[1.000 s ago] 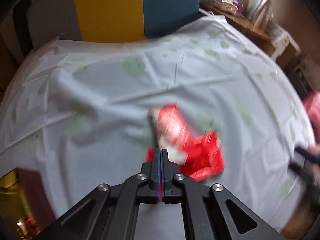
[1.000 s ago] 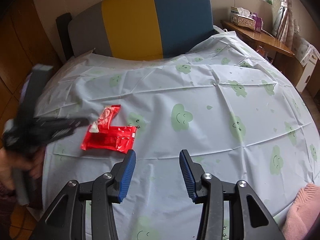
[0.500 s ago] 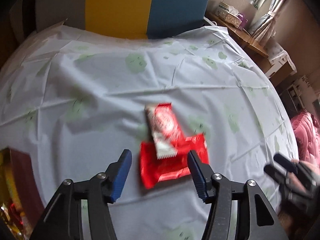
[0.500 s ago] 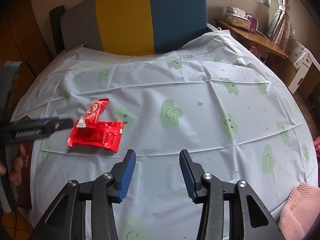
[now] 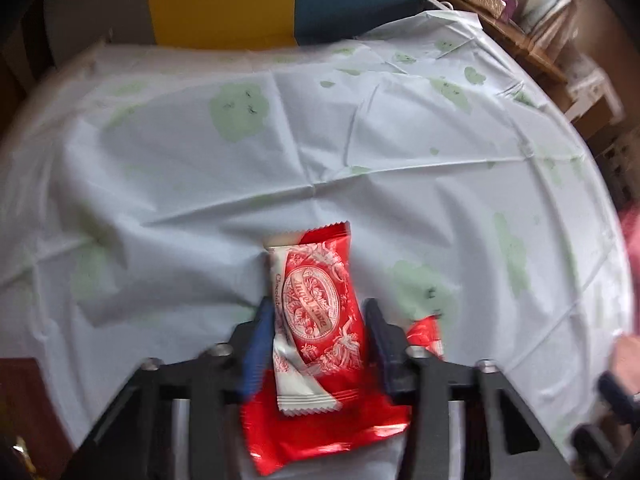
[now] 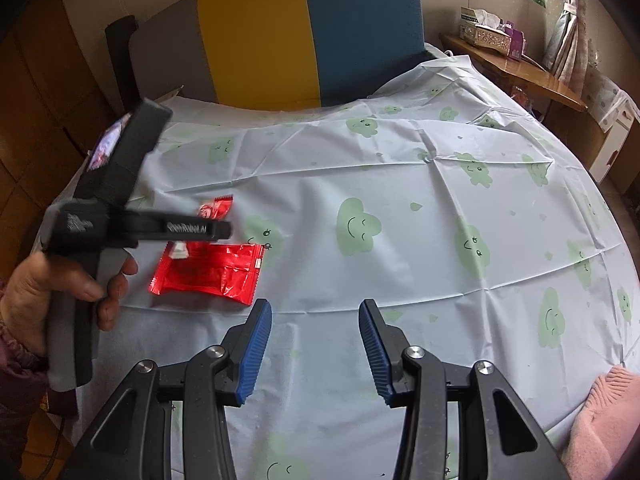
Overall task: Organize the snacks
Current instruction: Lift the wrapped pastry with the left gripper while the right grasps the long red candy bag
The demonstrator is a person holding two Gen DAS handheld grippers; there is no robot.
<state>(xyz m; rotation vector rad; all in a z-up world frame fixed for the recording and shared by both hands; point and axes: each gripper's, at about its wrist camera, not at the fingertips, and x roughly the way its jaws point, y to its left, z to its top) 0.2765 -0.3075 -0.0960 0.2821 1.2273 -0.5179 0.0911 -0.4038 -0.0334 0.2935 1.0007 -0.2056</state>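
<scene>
Pale plastic sheet [image 6: 400, 216] with green clouds covers the table. At its left edge the left gripper [image 5: 316, 322] closes around the red-and-white snack [image 5: 316, 312] lying on a red packet [image 6: 212, 272]. Right gripper [image 6: 316, 344] hovers half-open, empty; bare cloth stretches right toward a wooden shelf [image 6: 520, 68].

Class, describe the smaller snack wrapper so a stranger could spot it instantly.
Start at the pale tablecloth with green smiling clouds. Near its left edge two snacks overlap. The small red-and-white patterned packet lies on the plain shiny red foil packet; its white crimped ends and oval emblem set it apart.
</scene>
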